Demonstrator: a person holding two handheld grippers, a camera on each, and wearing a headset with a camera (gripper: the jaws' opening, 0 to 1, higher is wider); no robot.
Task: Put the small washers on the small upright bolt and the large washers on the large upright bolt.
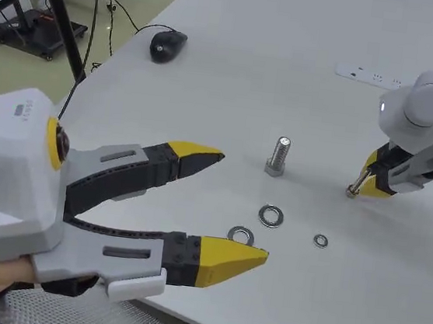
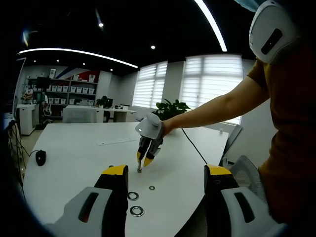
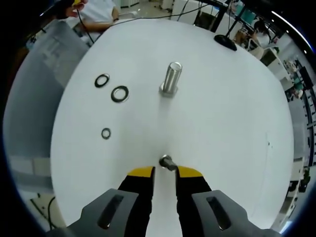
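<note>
My right gripper (image 1: 362, 186) pinches the small bolt (image 1: 357, 183) tilted against the table (image 1: 290, 61) (large bolt (image 1: 278, 155) upright mid-table); my left gripper (image 1: 243, 206) gapes wide near three loose washers (image 1: 271, 215)

Large bolt (image 1: 278, 155) upright, small bolt (image 1: 359, 184) tilted

large bolt (image 1: 278, 156) on table (image 1: 290, 69), two large washers (image 1: 271, 215) before it, small washer (image 1: 320, 240) and small bolt (image 1: 357, 184) to their right
</note>
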